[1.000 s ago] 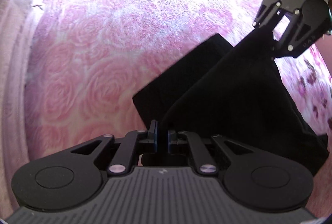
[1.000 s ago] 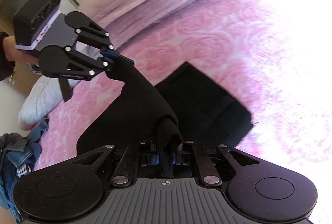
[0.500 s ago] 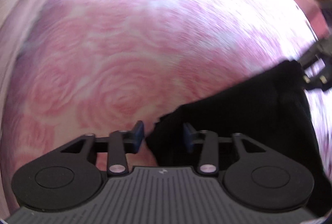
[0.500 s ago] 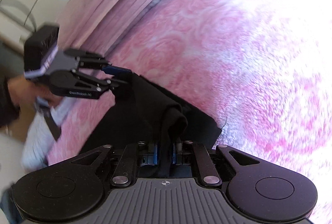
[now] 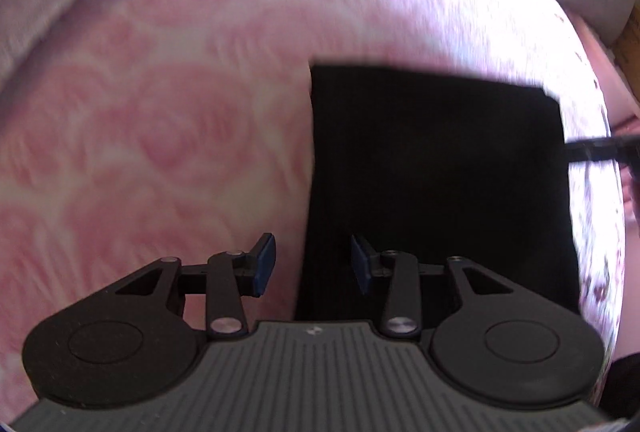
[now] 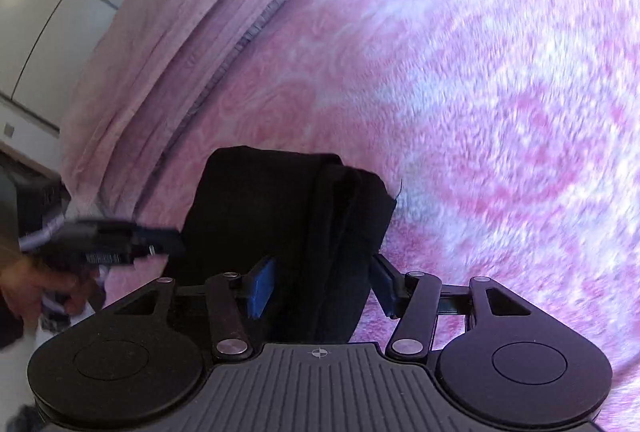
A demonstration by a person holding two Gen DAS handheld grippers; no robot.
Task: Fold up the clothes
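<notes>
Both grippers, left (image 5: 306,264) and right (image 6: 324,286), had released the garment (image 5: 436,184). Right jaws were opening, left closing slightly, both clear of cloth. That fold lay flat on the bed (image 5: 160,136), seemingly complete.

No readable text anywhere. Only candidate: white lettering strip on the side of the left gripper (image 6: 162,244), seen in right-wrist view left of the black garment (image 6: 280,216), but motion blur smears it, so no letters made out. Bedspread (image 6: 500,112) carries rose pattern only.

pink rose-patterned bedspread (image 6: 500,80), folded pink quilt (image 6: 168,44) along it, white panelled wall (image 6: 44,12), bright light.
</notes>
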